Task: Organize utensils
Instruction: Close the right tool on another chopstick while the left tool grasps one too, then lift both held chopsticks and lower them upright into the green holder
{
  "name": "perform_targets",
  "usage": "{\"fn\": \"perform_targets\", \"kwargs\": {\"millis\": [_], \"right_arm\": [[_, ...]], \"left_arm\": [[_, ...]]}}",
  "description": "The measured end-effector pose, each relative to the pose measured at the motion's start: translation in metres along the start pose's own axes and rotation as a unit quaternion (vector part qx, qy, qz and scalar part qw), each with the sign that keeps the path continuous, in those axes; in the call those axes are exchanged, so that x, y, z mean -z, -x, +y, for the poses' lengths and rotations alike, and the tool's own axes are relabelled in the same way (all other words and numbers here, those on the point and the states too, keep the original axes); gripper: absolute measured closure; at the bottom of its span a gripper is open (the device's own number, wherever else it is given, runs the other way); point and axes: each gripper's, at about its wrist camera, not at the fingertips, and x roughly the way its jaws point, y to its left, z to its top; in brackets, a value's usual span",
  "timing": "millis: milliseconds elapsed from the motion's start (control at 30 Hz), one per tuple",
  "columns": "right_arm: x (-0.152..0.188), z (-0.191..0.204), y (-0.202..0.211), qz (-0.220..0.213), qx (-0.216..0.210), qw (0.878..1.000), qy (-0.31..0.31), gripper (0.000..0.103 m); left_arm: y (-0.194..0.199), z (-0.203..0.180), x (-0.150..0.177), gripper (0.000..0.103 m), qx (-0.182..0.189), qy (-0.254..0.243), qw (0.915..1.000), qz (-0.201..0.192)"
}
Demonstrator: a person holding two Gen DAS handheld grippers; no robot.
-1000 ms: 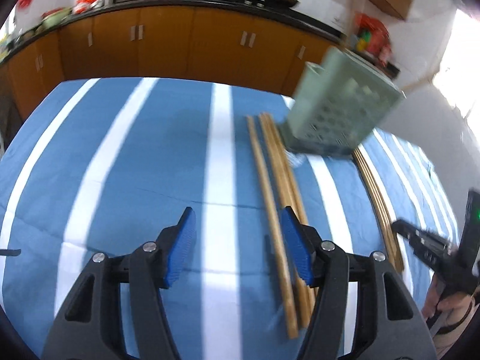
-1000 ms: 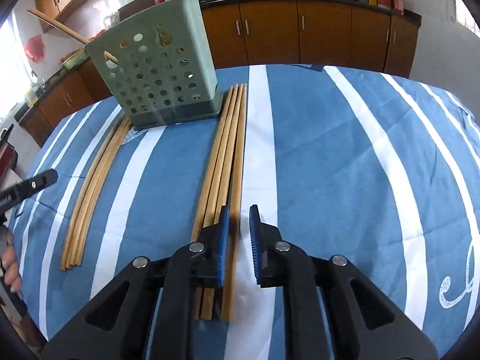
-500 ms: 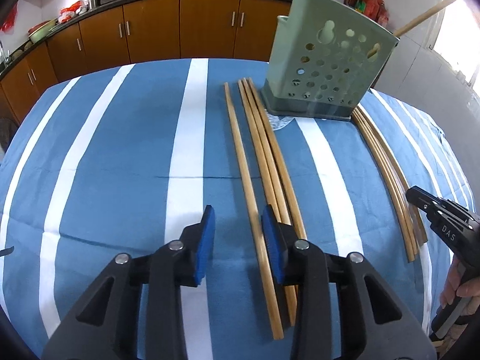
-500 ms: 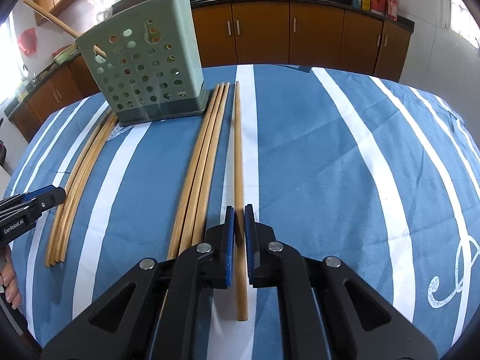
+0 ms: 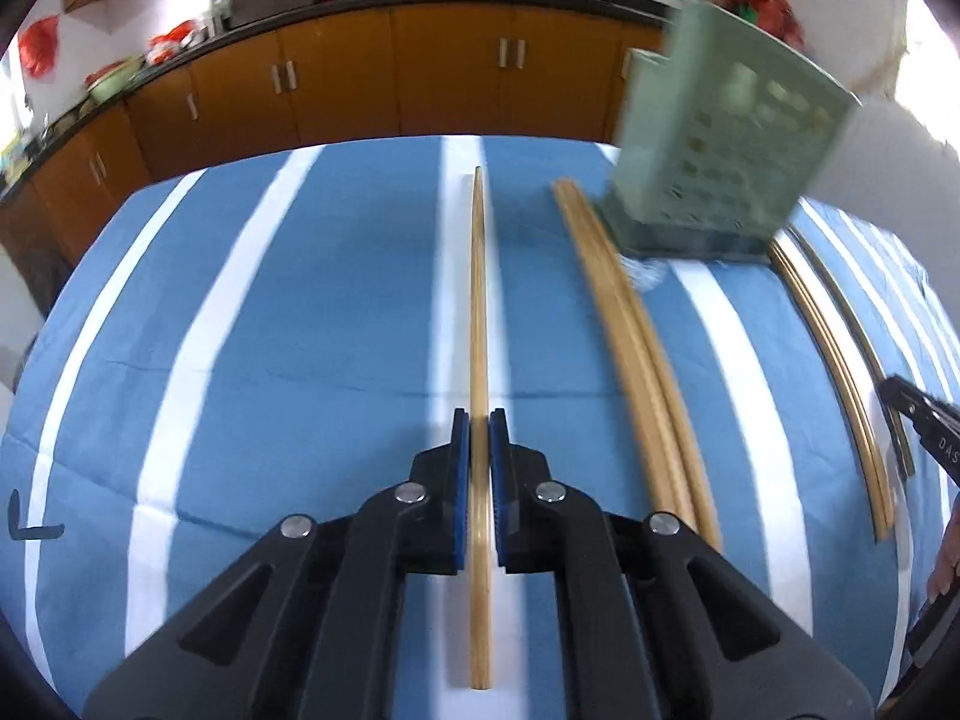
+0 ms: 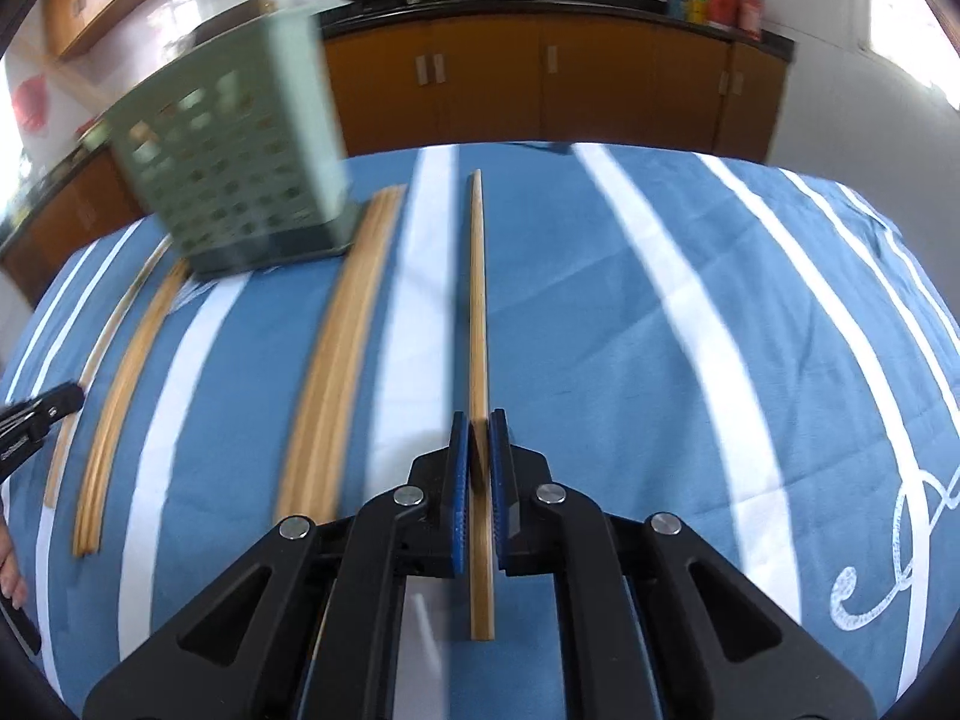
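Observation:
In the left wrist view my left gripper (image 5: 479, 426) has its jaws closing on a single wooden chopstick (image 5: 478, 300), which lies lengthwise between the blue pads and points away over the cloth. In the right wrist view my right gripper (image 6: 478, 426) is shut on another single chopstick (image 6: 478, 300) the same way. A pale green perforated utensil basket (image 5: 720, 144) (image 6: 234, 162) stands at the table's far side. Loose chopstick bundles (image 5: 636, 348) (image 6: 342, 360) lie beside it on the cloth.
A blue cloth with white stripes (image 5: 300, 330) covers the table. More chopsticks (image 5: 840, 372) (image 6: 132, 372) lie on the basket's other side. The other gripper's tip shows at the frame edge (image 5: 924, 438) (image 6: 36, 414). Orange cabinets (image 5: 450, 84) with pans on top run behind the table.
The left jaws went from wide open to closed around one chopstick, which now lies apart from its bundle. The right jaws closed on a chopstick and drew it sideways away from its bundle.

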Motion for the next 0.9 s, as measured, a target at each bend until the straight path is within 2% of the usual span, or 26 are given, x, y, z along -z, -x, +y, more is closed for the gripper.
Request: {"fn": "perform_targets", "kwargs": {"millis": [100, 333, 833, 900], "right_arm": [[0.000, -0.007, 0.000, -0.002, -0.007, 1.000, -0.013, 0.095], [0.000, -0.004, 0.001, -0.002, -0.004, 1.000, -0.010, 0.095], [0.004, -0.006, 0.006, -0.004, -0.008, 1.000, -0.012, 0.096], [0.004, -0.008, 0.012, -0.017, -0.004, 1.000, -0.014, 0.096]], "left_arm": [[0.001, 0.010, 0.002, 0.094, 0.023, 0.011, 0.9996, -0.007], [0.006, 0.010, 0.012, 0.092, 0.036, 0.001, 0.9992, -0.015], [0.008, 0.004, 0.013, 0.095, 0.020, -0.016, 0.9996, -0.012], [0.012, 0.006, 0.011, 0.096, 0.021, -0.013, 0.9996, -0.012]]}}
